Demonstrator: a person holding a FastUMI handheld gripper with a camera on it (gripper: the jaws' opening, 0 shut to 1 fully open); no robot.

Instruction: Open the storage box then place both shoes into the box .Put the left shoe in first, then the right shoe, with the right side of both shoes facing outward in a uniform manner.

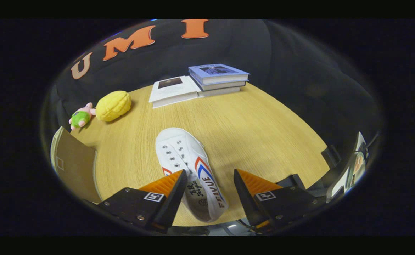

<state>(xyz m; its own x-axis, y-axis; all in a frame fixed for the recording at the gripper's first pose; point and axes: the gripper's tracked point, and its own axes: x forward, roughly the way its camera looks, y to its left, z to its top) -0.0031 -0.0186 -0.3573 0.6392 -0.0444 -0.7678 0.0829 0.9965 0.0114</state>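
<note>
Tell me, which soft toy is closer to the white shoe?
The round yellow plush toy. It lies nearer the white canvas shoe than the small pink and green plush toy beside it. The open gripper straddles the shoe's heel.

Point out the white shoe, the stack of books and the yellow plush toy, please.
white shoe (184, 156): gripper view, on its laced upper, between the open gripper (210, 176) fingers.
stack of books (217, 73): gripper view, top book's cover.
yellow plush toy (113, 105): gripper view, middle of its ridged body.

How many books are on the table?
4. Three books are stacked at the table's far edge, beyond the white shoe that lies between the open gripper fingers. One book lies beside them.
</note>
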